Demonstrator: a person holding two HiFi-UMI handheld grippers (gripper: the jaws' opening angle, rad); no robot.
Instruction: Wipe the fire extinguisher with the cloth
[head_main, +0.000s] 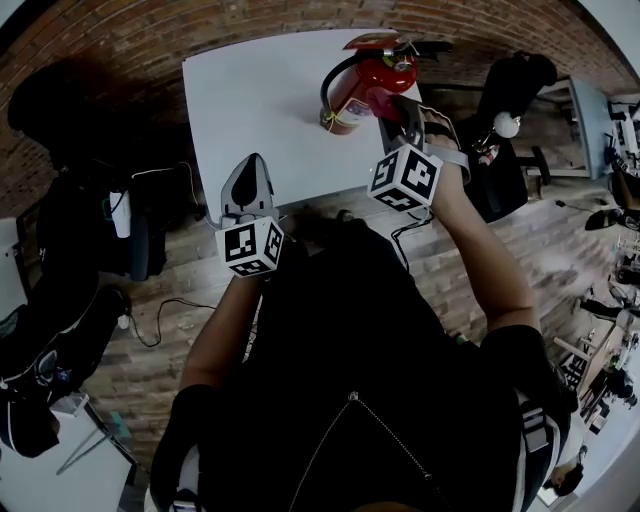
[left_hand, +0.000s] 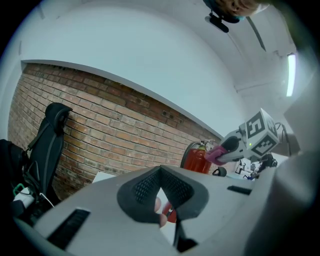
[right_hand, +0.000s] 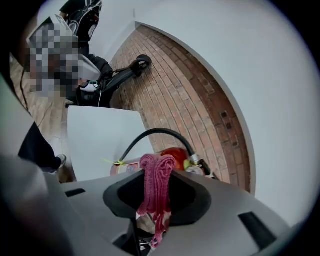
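Pink cloth (right_hand: 156, 185) clamped in R tool (head_main: 402, 112), just beside extinguisher (head_main: 370, 85), which stands upper centre of frame on counter (head_main: 250, 100), up-left of R tool. L tool (head_main: 248, 178) closed, empty, farther off.

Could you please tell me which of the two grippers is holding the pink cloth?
The right gripper: the pink cloth is pinched between its fingers, close to the fire extinguisher. The left gripper holds nothing.
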